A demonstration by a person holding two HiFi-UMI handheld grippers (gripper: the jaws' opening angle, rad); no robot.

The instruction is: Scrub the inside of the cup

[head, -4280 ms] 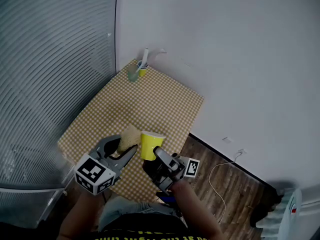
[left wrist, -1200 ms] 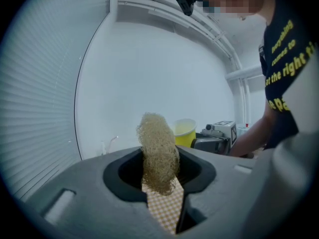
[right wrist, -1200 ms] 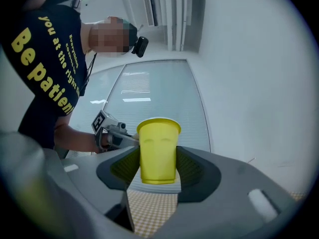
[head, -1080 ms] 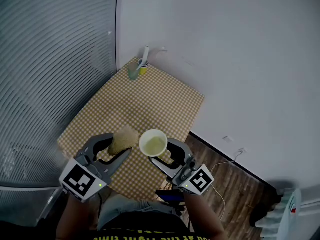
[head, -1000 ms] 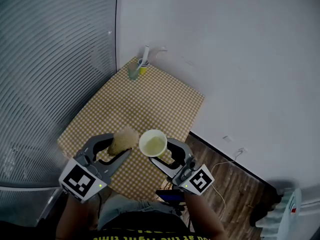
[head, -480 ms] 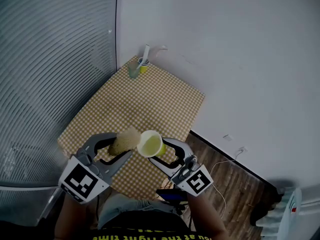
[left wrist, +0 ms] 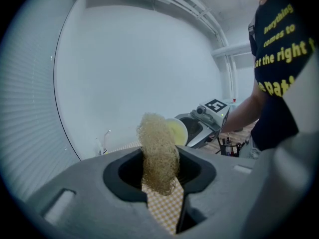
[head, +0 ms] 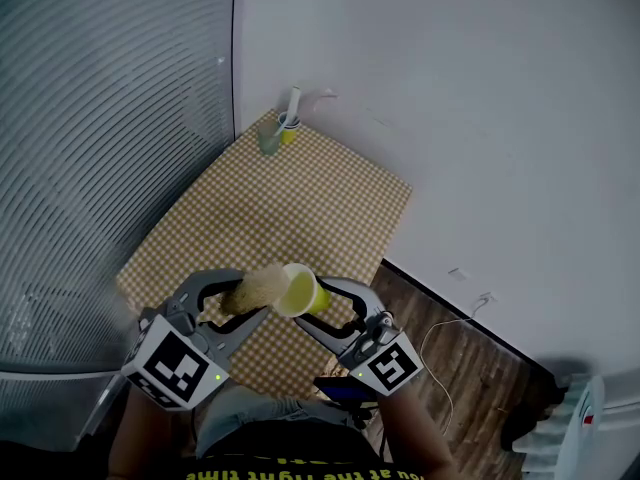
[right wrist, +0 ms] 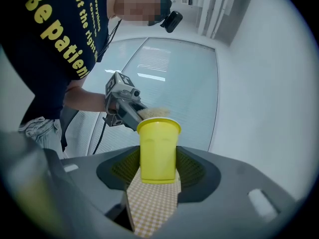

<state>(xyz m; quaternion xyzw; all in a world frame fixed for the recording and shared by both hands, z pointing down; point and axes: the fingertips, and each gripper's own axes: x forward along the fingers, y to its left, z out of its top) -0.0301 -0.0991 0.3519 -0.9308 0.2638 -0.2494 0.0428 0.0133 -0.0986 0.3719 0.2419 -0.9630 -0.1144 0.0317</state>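
Left gripper (left wrist: 160,176) closed narrow on a tan fibrous scrubber (left wrist: 158,153); the scrubber sticks out past the jaw tips. Right gripper (right wrist: 158,178) clamped on a yellow cup (right wrist: 158,151), jaws fairly wide, pads on the cup's lower sides, rim pointing away from that gripper. In the head view the cup is tipped on its side, mouth facing the left gripper, and the scrubber's free end meets the mouth at the rim; can't tell how far in it goes. Both are held in the air over the near edge of the table (head: 300,203), which has a checked cloth. At its far corner, by the white wall (head: 480,118), stand two small cups (head: 278,138) with a white stick in one. A wood floor (head: 450,368) lies off the table's right edge.
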